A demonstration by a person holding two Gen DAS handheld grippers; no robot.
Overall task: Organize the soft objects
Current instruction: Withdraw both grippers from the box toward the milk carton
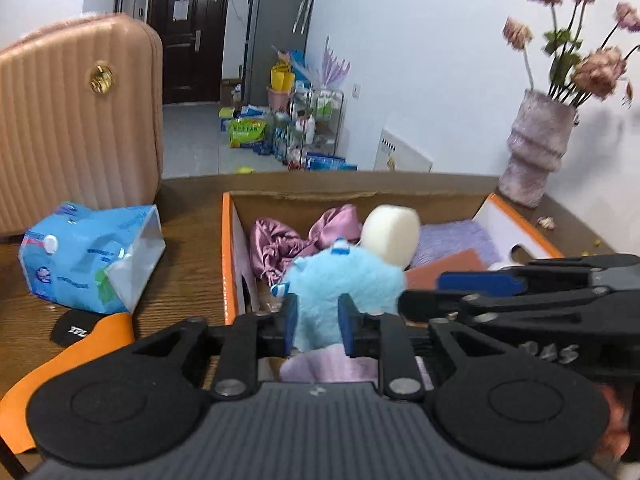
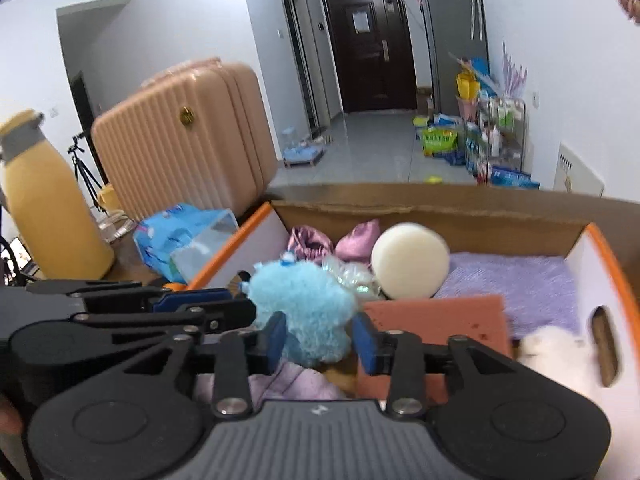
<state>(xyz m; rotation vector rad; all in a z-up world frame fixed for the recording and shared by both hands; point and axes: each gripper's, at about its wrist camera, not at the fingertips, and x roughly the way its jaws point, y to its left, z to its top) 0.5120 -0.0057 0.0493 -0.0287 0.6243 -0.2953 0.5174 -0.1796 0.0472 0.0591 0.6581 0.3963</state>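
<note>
Wooden table (image 1: 192,248): one box (image 1: 227,256); left hand-held gripper (image 1: 318,326) pinches one blue plush (image 1: 344,284), right hand-held gripper (image 2: 320,340) released.

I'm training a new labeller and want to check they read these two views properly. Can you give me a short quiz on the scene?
1. True or false: the white sponge lies outside the box.
2. What sits between the fingers of the left gripper? A) blue plush toy B) spoon C) mug
3. Fill in: the towel in the box is coloured ____.

Key: 1 false, it is inside; 2 A; 3 purple.
</note>
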